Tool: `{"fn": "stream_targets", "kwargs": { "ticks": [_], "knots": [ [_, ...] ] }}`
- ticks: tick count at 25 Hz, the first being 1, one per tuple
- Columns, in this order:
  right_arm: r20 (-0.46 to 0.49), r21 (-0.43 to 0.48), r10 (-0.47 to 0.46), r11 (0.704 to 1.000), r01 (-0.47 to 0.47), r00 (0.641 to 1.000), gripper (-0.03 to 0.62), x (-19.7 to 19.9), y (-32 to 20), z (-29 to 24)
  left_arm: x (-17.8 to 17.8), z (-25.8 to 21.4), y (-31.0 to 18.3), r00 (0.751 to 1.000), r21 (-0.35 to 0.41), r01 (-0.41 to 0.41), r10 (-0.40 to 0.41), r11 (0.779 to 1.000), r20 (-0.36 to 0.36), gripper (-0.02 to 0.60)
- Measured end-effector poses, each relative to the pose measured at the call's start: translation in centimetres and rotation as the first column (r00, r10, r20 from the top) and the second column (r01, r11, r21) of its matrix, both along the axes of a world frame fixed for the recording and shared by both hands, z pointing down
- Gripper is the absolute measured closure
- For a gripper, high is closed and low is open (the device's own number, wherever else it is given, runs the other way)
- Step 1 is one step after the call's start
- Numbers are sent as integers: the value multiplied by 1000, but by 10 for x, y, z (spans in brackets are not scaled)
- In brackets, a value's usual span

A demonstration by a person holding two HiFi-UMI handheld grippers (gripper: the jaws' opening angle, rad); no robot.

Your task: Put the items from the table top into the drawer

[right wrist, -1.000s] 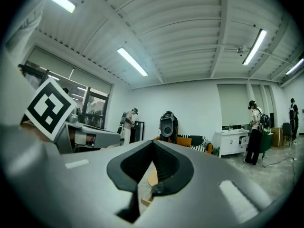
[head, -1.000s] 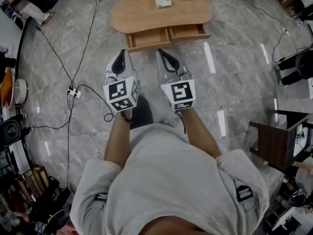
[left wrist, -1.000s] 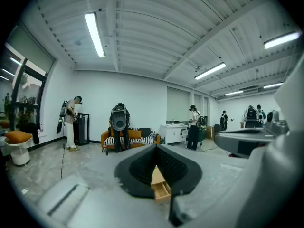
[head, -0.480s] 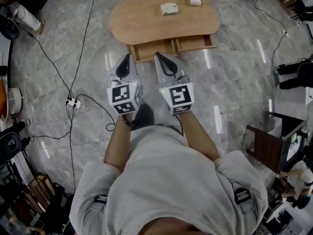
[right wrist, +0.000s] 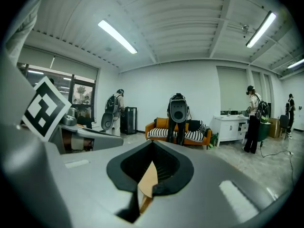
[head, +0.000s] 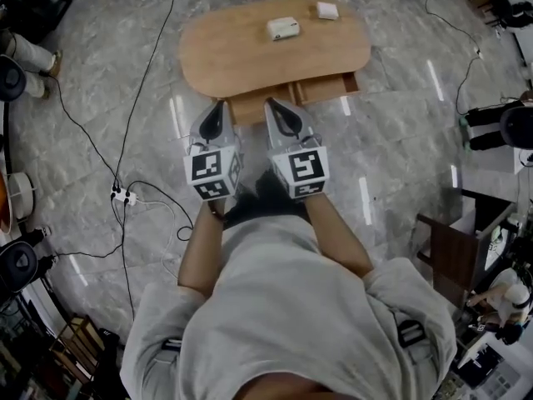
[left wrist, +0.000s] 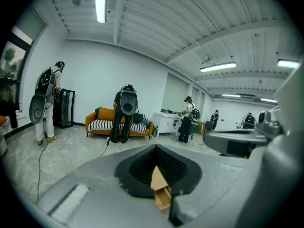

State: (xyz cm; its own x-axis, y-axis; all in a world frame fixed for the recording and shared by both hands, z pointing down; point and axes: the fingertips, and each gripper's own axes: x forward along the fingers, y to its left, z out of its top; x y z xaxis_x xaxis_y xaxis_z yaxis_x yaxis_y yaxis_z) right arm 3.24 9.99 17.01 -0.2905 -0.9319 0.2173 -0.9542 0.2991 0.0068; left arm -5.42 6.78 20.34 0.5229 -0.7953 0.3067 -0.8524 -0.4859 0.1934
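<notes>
Both tongs closer to surface than second ago, tips now at open drawer front. Left tongs and right tongs clenched, empty. White box at 12 o'clock and small white item at 1 o'clock untouched on surface. Approach only; nothing stowed yet.

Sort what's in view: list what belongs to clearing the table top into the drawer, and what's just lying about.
Belongs to the job:
wooden table
white box
smaller white item
open drawers
left tongs and right tongs, both shut, holding nothing

Just lying about:
power strip on the floor
cable trailing to it
dark chair at the right
</notes>
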Motion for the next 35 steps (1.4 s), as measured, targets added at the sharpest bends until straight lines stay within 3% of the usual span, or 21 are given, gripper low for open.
{"fn": "stream_targets", "kwargs": {
  "ticks": [5,9,12,17,20,23,29,35],
  "knots": [
    [14,-55,-15,998,15,1000,587,27,-48,30,26,26,-44,1000,-44,3,-2,999,25,563],
    [68,-102,-84,991,90,994,588,24,-106,55,42,49,-92,997,-80,-2,8,997,75,563],
    [57,-112,-149,982,155,987,587,23,-152,63,47,58,-131,998,-108,17,-10,994,66,563],
    [49,-181,-109,977,116,993,588,56,-194,114,67,109,-172,998,-182,32,-23,983,54,563],
    [50,-225,-107,967,115,993,587,72,-212,155,83,147,-190,997,-199,-17,33,980,76,563],
    [51,-242,-81,966,91,995,588,103,-231,190,111,192,-204,992,-252,-76,98,965,79,563],
    [71,-373,-94,921,114,993,587,118,-256,294,137,291,-227,988,-346,-111,140,932,61,563],
    [46,-413,-125,901,133,991,586,151,-281,334,175,339,-245,987,-394,-131,157,910,33,562]
  ]
}}
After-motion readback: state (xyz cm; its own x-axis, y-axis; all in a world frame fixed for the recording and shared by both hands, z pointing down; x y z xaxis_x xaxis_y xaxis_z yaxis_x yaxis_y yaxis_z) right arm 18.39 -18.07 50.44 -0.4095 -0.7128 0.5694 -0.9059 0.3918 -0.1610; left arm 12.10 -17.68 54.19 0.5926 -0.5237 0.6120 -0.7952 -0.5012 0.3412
